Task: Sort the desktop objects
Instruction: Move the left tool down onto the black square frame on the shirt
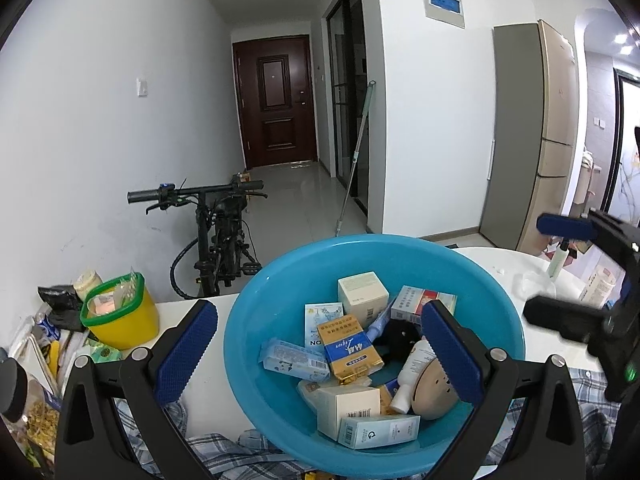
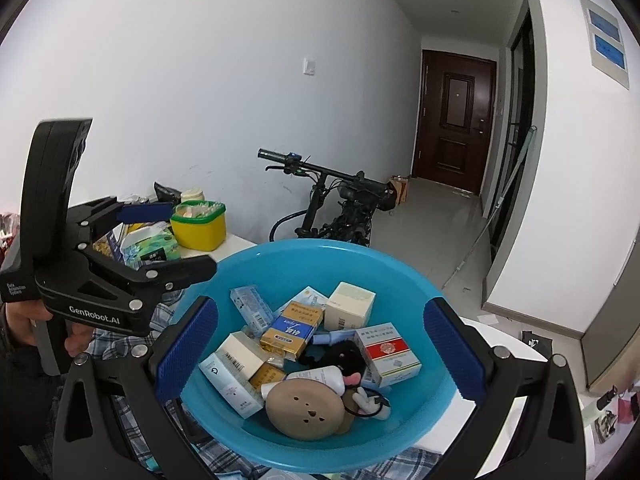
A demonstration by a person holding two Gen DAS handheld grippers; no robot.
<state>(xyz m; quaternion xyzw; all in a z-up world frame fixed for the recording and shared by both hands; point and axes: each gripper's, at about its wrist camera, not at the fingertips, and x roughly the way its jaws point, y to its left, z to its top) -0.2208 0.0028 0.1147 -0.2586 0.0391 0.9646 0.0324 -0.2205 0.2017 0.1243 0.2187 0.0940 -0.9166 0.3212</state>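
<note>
A blue plastic basin (image 1: 256, 312) (image 2: 400, 272) sits on the white table (image 1: 500, 264), filled with several small items. Among them are a gold-and-blue box (image 1: 348, 346) (image 2: 292, 330), a cream cube box (image 1: 362, 296) (image 2: 350, 306), a red-and-white box (image 1: 420, 300) (image 2: 390, 354), a tan round plush (image 1: 434, 392) (image 2: 306, 408) and a white tube (image 1: 412, 376) (image 2: 320, 376). My left gripper (image 1: 320, 352) (image 2: 176, 240) hangs open over the basin's left side and holds nothing. Above the basin's near side, my right gripper (image 2: 320, 354) (image 1: 560, 276) is open and holds nothing.
A yellow tub with a green rim (image 1: 120, 312) (image 2: 198, 226) stands left of the basin among snack bags and a tissue pack (image 2: 148, 250). Plaid cloth (image 1: 224, 452) (image 2: 120, 412) lies under the basin's near edge. A bicycle (image 1: 220, 236) leans behind the table. A hand (image 2: 24, 320) holds the left gripper.
</note>
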